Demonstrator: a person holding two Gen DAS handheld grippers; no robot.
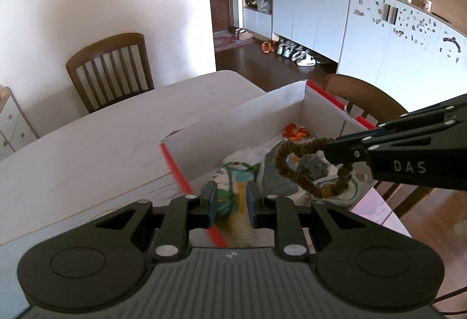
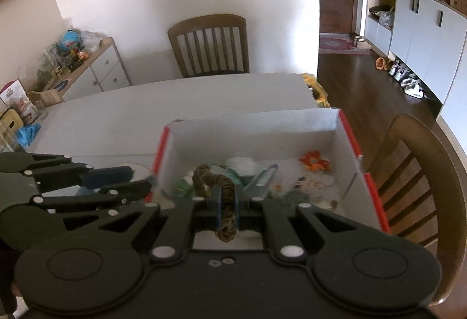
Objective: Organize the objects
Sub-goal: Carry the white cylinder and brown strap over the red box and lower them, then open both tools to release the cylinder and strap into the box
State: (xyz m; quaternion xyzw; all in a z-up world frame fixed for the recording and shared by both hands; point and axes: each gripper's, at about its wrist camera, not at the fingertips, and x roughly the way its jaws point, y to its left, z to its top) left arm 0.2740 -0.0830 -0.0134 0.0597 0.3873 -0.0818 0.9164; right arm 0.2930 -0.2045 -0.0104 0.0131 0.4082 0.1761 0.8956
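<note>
A white cardboard box [image 1: 242, 114] with red edges sits on the pale table [image 1: 102, 138]; it also shows in the right wrist view [image 2: 256, 126]. Inside lie an orange flower piece [image 2: 315, 162], a grey cloth [image 1: 277, 176] and green and white items [image 2: 233, 170]. My right gripper [image 2: 227, 202] is shut on a brown fabric hair tie [image 2: 217, 181], held above the box; the hair tie [image 1: 294, 170] hangs from the right gripper [image 1: 329, 151] in the left wrist view. My left gripper [image 1: 232, 202] is open and empty at the box's near left corner.
Wooden chairs stand at the far side [image 2: 210, 44] and right side [image 2: 420, 179] of the table. A low white cabinet [image 2: 96, 68] with toys is at the left. Shoe cupboards [image 1: 315, 12] line the right wall. A blue cloth [image 2: 27, 133] lies at the table's left.
</note>
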